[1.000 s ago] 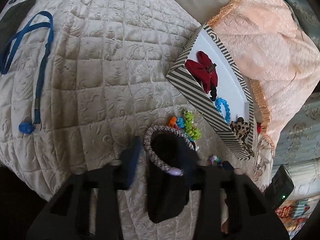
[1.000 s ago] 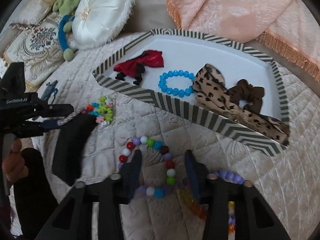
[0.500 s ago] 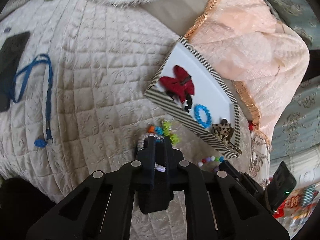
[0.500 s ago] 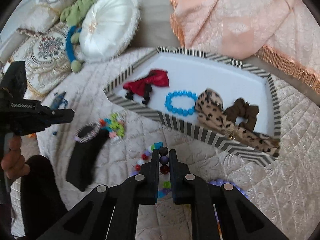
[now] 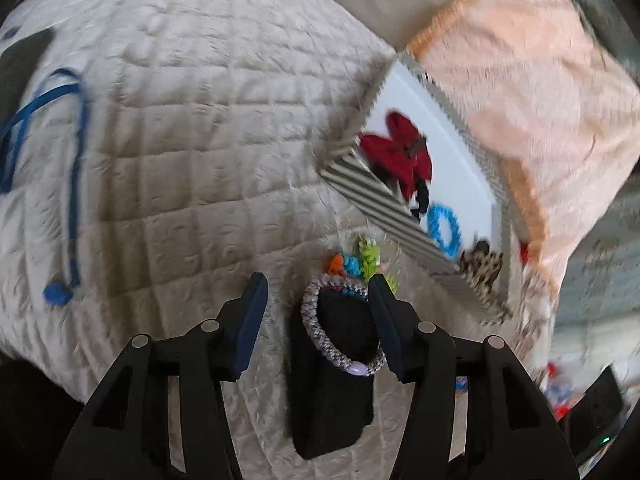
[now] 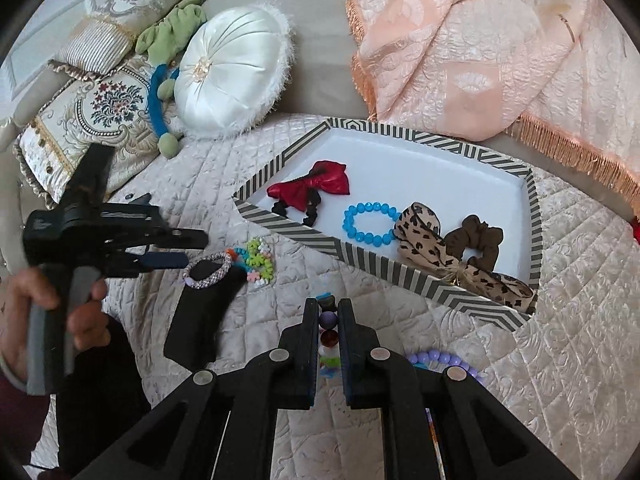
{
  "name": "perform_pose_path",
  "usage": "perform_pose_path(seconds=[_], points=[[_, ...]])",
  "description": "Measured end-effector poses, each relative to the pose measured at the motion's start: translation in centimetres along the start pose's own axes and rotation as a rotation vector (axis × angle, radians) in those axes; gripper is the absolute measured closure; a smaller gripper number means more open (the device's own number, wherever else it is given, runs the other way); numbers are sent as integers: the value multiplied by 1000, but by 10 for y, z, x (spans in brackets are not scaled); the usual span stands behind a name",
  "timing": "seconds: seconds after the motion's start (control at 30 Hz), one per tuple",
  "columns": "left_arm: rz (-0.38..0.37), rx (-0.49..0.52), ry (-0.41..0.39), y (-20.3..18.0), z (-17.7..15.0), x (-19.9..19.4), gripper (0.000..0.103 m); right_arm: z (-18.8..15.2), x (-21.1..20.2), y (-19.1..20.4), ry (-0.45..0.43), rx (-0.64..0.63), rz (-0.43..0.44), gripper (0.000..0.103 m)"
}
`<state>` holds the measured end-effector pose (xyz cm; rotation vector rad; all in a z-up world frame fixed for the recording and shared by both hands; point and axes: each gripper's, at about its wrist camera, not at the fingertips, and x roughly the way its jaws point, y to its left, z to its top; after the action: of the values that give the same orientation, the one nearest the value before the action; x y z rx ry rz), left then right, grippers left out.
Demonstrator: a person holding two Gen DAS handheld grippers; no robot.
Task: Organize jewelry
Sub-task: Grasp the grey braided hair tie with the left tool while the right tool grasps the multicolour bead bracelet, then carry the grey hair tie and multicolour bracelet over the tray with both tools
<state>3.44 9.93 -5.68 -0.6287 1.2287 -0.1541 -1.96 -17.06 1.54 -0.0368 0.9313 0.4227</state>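
Note:
A striped tray [image 6: 404, 276] lies on the quilted bed and holds a red bow [image 6: 312, 186], a blue bead bracelet [image 6: 370, 224], a leopard scrunchie [image 6: 428, 240] and a brown scrunchie [image 6: 480, 240]. My right gripper [image 6: 329, 326] is shut on a multicoloured bead bracelet [image 6: 329, 320], lifted above the bed before the tray. My left gripper [image 5: 318, 300] is open around a grey braided bracelet [image 5: 340, 324] that sits on a black stand [image 5: 332, 392]. It also shows in the right wrist view [image 6: 172, 250], left of the stand [image 6: 200, 320].
Colourful flower beads [image 6: 256, 260] lie between stand and tray. A purple bead bracelet [image 6: 440, 360] lies by my right fingers. A blue lanyard [image 5: 72, 200] lies at the left. A white round cushion [image 6: 232, 72] and a peach blanket [image 6: 480, 48] are behind the tray.
My left gripper, shut half a second ago, has opened around the braided bracelet on the stand. My right gripper closed on the bead bracelet and has lifted it.

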Motion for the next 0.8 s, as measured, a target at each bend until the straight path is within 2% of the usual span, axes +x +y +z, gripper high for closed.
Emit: perform_pose_path(seconds=[0.03, 0.07, 0.17, 0.5, 0.7, 0.8], points=[[7, 15, 6, -2, 0, 2, 57, 0, 0, -1, 0, 2, 0, 94], [21, 33, 16, -4, 0, 5, 73, 0, 0, -1, -1, 5, 0, 94], [42, 43, 18, -5, 1, 8, 92, 1, 0, -3, -4, 14, 3, 94], [-1, 85, -68, -18, 4, -28, 97, 8, -10, 1, -37, 6, 16, 94], [-25, 138, -108, -42, 7, -49, 97, 21, -24, -1, -74, 3, 18, 94], [-11, 174, -124, -57, 9, -51, 97, 27, -27, -4, -86, 0, 13, 94]])
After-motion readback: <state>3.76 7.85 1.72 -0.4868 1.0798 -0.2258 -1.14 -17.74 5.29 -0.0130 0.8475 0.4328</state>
